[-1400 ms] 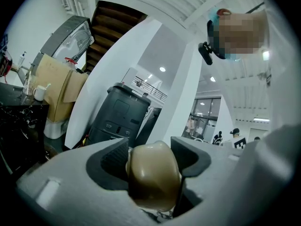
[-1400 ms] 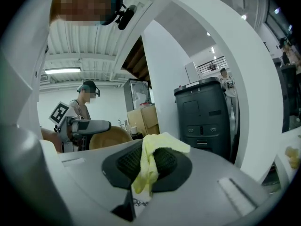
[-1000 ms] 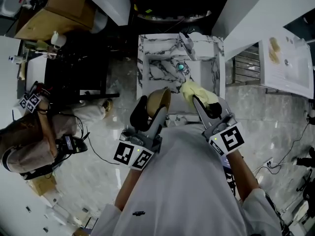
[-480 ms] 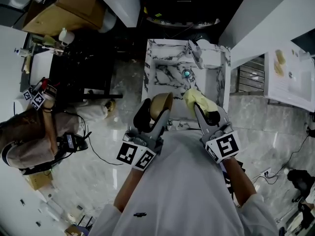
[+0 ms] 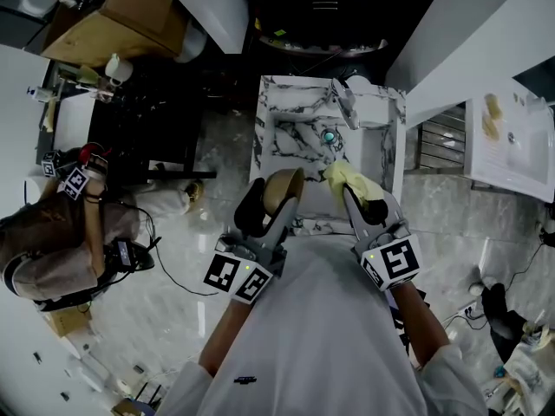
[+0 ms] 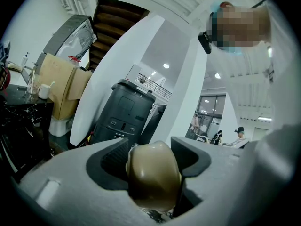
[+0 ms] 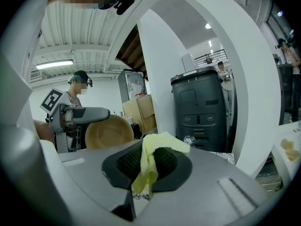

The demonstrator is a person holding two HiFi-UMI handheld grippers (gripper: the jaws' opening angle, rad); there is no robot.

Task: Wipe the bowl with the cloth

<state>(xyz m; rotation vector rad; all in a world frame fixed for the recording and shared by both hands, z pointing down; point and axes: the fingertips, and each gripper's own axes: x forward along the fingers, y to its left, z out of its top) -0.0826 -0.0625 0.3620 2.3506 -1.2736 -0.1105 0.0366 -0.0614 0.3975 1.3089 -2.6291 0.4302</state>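
A tan wooden bowl (image 5: 279, 190) is held on edge in my left gripper (image 5: 264, 199), which is shut on its rim. In the left gripper view the bowl (image 6: 153, 175) fills the gap between the jaws. My right gripper (image 5: 357, 194) is shut on a pale yellow cloth (image 5: 347, 178), a little right of the bowl and apart from it. In the right gripper view the cloth (image 7: 153, 158) hangs between the jaws, and the bowl (image 7: 109, 133) shows its hollow side at left, in the left gripper (image 7: 89, 113).
A marble-patterned sink (image 5: 286, 130) with a faucet (image 5: 345, 102) lies just beyond both grippers. A white counter (image 5: 512, 137) is at right. A person (image 5: 52, 250) wearing marker cubes stands at left beside a dark table (image 5: 139, 120) and cardboard boxes (image 5: 121, 16).
Both grippers, bowl and cloth stay in almost the same pose over the sink's near edge; the view has shifted slightly. The person at left has moved a little.
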